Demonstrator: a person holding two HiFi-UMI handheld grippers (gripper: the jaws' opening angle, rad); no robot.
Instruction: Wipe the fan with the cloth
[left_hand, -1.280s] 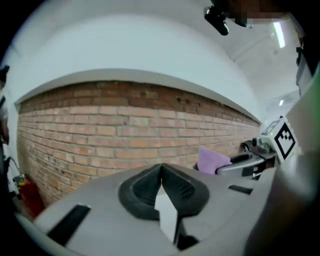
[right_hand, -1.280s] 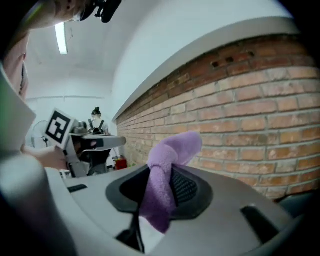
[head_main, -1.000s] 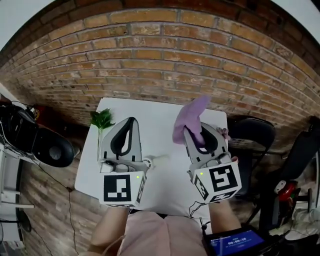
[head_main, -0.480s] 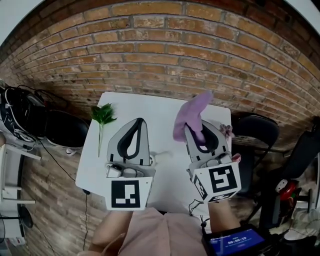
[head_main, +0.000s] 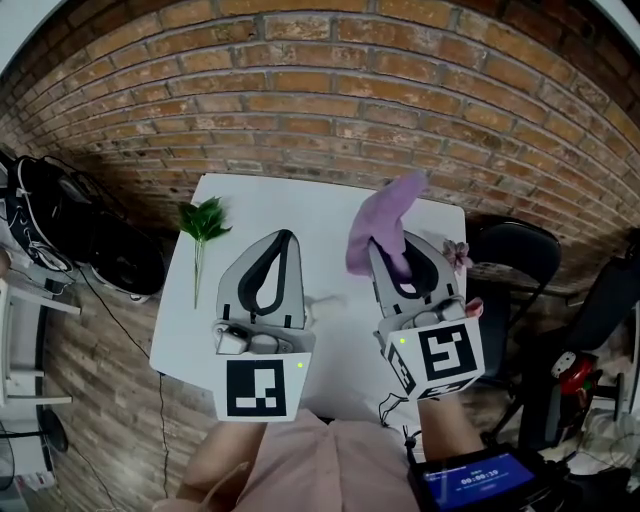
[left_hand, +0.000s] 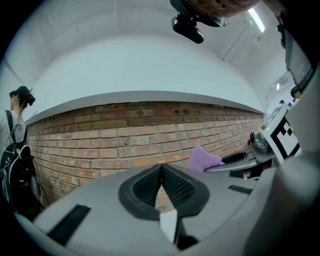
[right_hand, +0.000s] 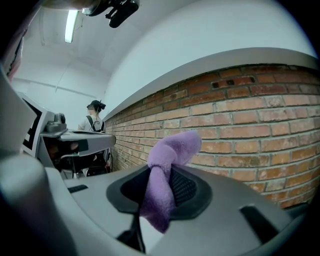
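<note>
Brick wall (head_main: 330, 110) right behind a small white table (head_main: 320, 215), that's the backdrop. Purple cloth (head_main: 385, 225) is pinched btwn the 2 jaws of the right gripper (head_main: 387, 258). In the right gripper view the pads are clamped on its middle, w/ 1 end bunched up above the fingertips and the other end hanging below them. So the cloth is up in the air over the far right part of the table, close to the wall.

Left gripper (head_main: 283, 238) is alongside, jaws fully together w/ nothing btwn them; the ribbed pads touch in the left gripper view. Both grippers point at the wall, roughly level, side by side but apart.

Btwn the 2 grippers, back from the fingertips, a small whitish thing (head_main: 318, 303) sits on the table. It's mostly hidden, can't tell what it is.

Left of the left fingertips, a green leafy sprig (head_main: 203, 222) lies near the table edge. Just right of the right fingers, a small pink flower (head_main: 458, 255) is at the table's edge.

Further out there's a black chair (head_main: 515, 255) on the right, a black bag (head_main: 60, 215) on the left, and a lit screen (head_main: 478, 480) behind the right gripper.
</note>
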